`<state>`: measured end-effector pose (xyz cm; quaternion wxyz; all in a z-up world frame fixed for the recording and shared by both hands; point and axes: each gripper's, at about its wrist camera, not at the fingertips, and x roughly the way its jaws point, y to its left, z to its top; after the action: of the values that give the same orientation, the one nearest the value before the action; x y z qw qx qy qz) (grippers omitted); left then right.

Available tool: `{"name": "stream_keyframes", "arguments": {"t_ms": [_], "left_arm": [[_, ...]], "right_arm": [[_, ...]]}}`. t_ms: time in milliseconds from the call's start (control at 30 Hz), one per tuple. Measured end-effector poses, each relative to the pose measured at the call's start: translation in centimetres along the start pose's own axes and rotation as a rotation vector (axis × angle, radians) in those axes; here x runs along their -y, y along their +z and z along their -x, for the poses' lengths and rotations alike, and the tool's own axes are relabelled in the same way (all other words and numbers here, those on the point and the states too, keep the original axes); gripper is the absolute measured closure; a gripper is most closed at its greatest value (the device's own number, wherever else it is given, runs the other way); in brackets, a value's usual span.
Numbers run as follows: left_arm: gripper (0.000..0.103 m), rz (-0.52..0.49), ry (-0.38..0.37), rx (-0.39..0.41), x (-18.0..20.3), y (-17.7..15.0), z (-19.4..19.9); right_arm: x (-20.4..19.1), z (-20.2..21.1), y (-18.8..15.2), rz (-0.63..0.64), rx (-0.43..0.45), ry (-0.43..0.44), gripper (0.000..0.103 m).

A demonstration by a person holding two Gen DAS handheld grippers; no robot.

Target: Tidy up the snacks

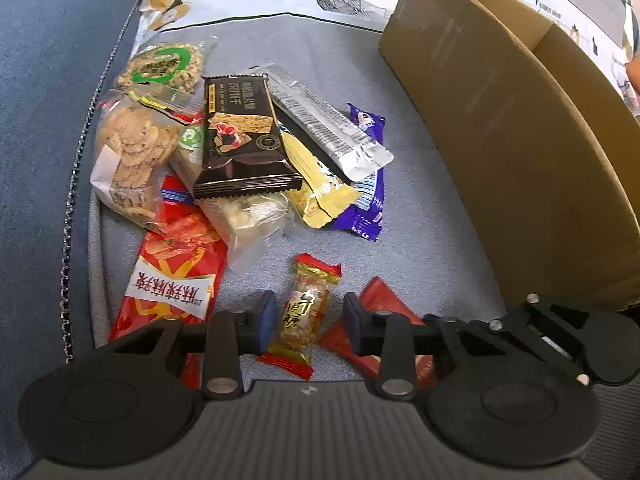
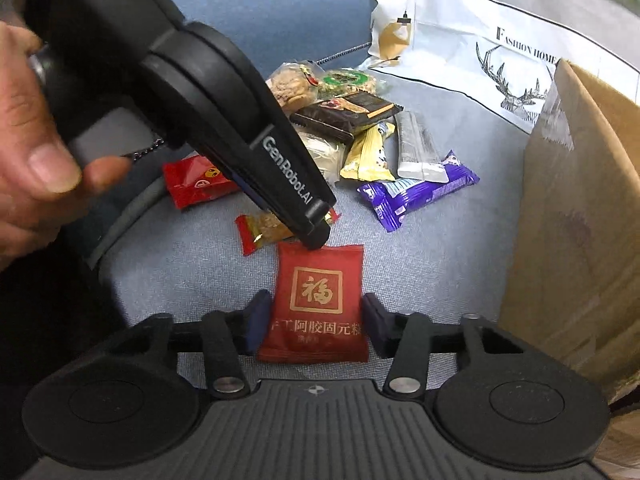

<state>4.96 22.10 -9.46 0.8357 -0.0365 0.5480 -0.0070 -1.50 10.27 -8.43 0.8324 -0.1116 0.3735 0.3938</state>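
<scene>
Red pouch (image 2: pixel 318 304) — clear of cardboard box (image 2: pixel 580 220)

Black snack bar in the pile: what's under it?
The black bar lies on top of a clear pack of pale pieces, a yellow packet and a green-labelled pack. How far those run beneath it is covered.

The cardboard box (image 1: pixel 500 128) walls off the right side. Bare grey cushion (image 1: pixel 420 208) between it and the snack pile (image 1: pixel 240 148) gives free passage. The left gripper (image 2: pixel 316 224) crosses above the peanut candy (image 2: pixel 262 228), probably blocking that approach.
</scene>
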Motion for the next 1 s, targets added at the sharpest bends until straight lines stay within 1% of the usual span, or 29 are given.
{"name": "stream_keyframes", "arguments": {"t_ms": [33,167,267,400,467,500,900,1000], "left_arm": [[0.084,0.006,0.002,0.0,0.0,-0.1,0.1],[0.084,0.024,-0.022,0.024,-0.4,-0.4,1.0],[0.084,0.034,-0.033,0.024,-0.6,-0.6,1.3],[0.084,0.013,-0.005,-0.006,-0.2,-0.6,0.9],[0.078,-0.001,0.01,-0.011,0.1,-0.7,0.7],[0.077,-0.004,0.016,-0.011,0.1,-0.6,0.6],[0.077,-0.035,0.018,-0.025,0.4,-0.7,0.3],[0.08,-0.043,0.022,-0.025,0.7,-0.7,0.2]], "right_arm": [[0.0,0.1,0.0,-0.001,0.002,-0.001,0.055],[0.0,0.7,0.0,0.011,0.026,-0.023,0.055],[0.0,1.0,-0.1,0.009,0.025,-0.023,0.055],[0.0,0.6,-0.2,0.013,-0.013,-0.029,0.055],[0.0,0.5,-0.3,0.011,-0.02,-0.031,0.053],[0.0,0.5,-0.3,0.01,-0.021,-0.031,0.052],[0.0,0.6,-0.3,0.01,-0.024,-0.039,0.052],[-0.1,0.6,-0.4,0.018,-0.021,-0.043,0.053]]}}
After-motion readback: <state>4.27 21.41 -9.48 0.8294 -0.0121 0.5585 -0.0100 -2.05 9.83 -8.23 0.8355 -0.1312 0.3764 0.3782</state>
